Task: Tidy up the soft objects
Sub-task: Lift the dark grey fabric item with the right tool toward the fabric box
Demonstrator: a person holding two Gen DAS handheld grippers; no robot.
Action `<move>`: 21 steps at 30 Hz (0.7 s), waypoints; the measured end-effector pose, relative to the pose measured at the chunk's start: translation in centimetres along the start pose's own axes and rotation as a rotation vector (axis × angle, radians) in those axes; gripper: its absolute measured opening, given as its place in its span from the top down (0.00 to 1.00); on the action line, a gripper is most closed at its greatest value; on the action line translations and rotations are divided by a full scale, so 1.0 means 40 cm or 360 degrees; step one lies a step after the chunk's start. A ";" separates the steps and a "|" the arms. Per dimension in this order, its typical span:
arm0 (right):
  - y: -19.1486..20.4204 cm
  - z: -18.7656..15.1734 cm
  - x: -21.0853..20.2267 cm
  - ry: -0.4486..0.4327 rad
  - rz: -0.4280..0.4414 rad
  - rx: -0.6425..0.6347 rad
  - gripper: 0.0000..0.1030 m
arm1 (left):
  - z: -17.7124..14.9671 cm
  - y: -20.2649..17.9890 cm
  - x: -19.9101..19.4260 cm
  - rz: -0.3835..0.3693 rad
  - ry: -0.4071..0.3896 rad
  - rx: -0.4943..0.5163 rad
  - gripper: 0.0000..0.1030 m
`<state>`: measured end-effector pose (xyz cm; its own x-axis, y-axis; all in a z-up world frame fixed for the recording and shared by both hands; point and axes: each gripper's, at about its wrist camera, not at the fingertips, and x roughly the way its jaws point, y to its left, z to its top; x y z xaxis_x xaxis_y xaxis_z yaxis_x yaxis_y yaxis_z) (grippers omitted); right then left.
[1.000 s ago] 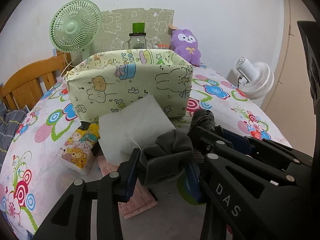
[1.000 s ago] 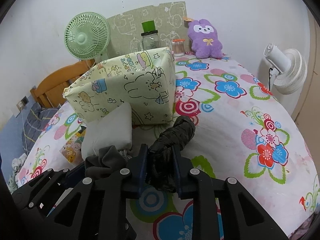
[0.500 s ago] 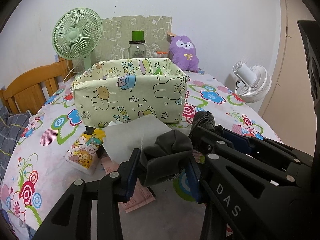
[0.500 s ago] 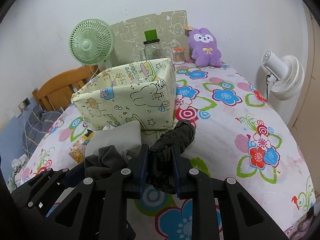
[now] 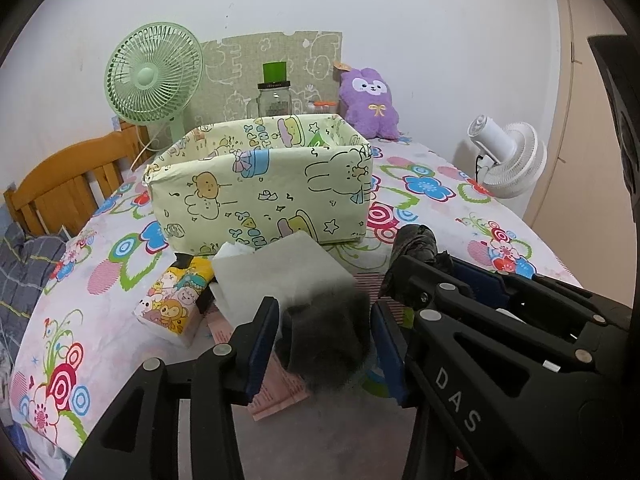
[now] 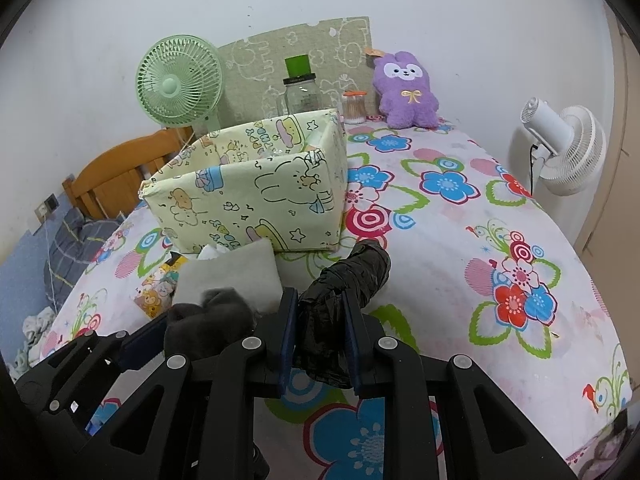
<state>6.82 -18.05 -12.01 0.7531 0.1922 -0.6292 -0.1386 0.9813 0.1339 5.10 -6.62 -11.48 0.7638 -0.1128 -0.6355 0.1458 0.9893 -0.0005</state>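
Note:
My left gripper is shut on a dark grey rolled sock, held above the table; the sock also shows in the right wrist view. My right gripper is shut on a black crumpled soft roll, seen in the left wrist view too. A pale green cartoon-print fabric box stands open ahead of both grippers. A white foam pad and a cartoon tissue pack lie in front of the box.
A green fan, a glass jar and a purple plush bunny stand behind the box. A white fan is off the table's right edge. A wooden chair stands left. Pink paper lies under the left gripper.
Both grippers have risen and drawn back from the box with their loads, so the box's open top now shows. Grips are unchanged.

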 end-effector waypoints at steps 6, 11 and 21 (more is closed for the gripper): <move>-0.013 -0.001 0.017 0.0023 -0.0001 0.0021 0.76 | 0.002 -0.005 0.019 -0.0007 0.0022 0.0019 0.51; -0.024 -0.003 0.025 0.0037 0.0003 0.0034 0.76 | 0.000 -0.016 0.026 -0.0017 0.0021 0.0037 0.53; -0.035 0.006 0.013 0.0026 0.0019 0.0049 0.76 | 0.011 -0.033 0.015 -0.0051 -0.0005 0.0053 0.61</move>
<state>7.58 -19.34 -12.34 0.7407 0.2044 -0.6400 -0.1275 0.9781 0.1647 5.63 -8.03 -11.53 0.7603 -0.1445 -0.6333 0.1908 0.9816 0.0051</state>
